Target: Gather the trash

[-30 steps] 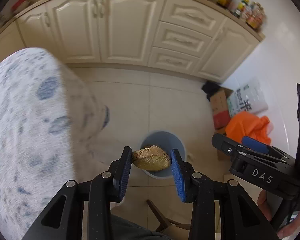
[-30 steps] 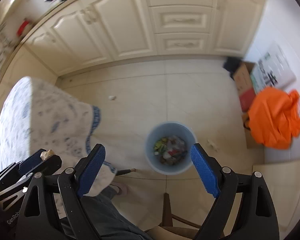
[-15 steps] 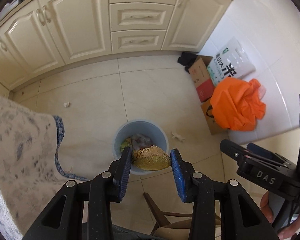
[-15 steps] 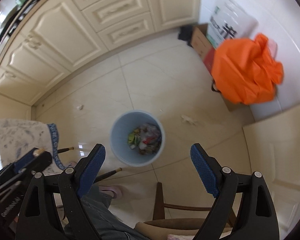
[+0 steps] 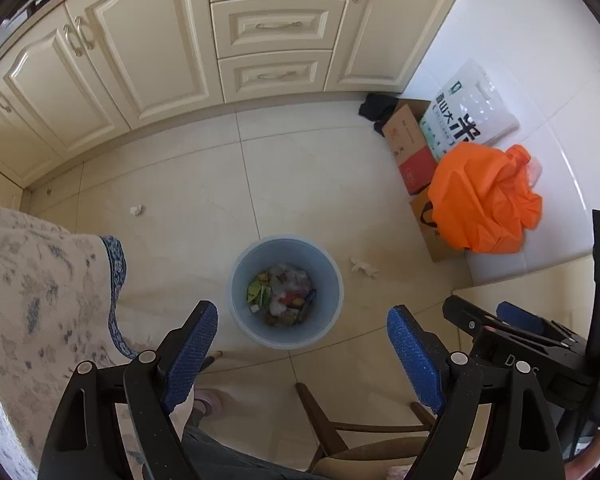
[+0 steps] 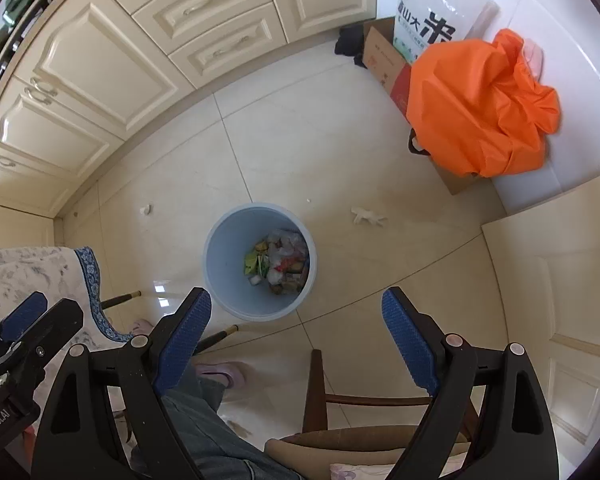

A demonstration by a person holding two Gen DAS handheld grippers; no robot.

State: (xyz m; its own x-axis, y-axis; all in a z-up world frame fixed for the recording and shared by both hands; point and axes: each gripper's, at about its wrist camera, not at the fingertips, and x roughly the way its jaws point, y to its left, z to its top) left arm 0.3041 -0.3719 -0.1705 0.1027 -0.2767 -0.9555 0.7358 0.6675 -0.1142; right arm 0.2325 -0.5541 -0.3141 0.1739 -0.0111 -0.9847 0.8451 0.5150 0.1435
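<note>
The drop step looked in hand: the left hand-held gripper (image 5: 302, 344) hung above the blue bin (image 5: 286, 292), its jaws opening with nothing between them, and the right hand-held gripper (image 6: 296, 334) gaped empty too. Next, I judged, someone must reach down for the crumpled tissue (image 5: 363, 267) lying on the floor just beside the bin; another scrap (image 5: 137, 210) lay farther off.

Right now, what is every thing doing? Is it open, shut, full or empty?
Left tongs: opening, nothing between them.
Right tongs: open, empty.
Blue bin: upright, no lid, trash covering its bottom.
Cupboard doors: shut.
Drawers: shut.
Orange bag: bulging, bunched at the top.
Crumpled tissue: lying on the floor beside the bin.
Small paper scrap: on the floor.
</note>
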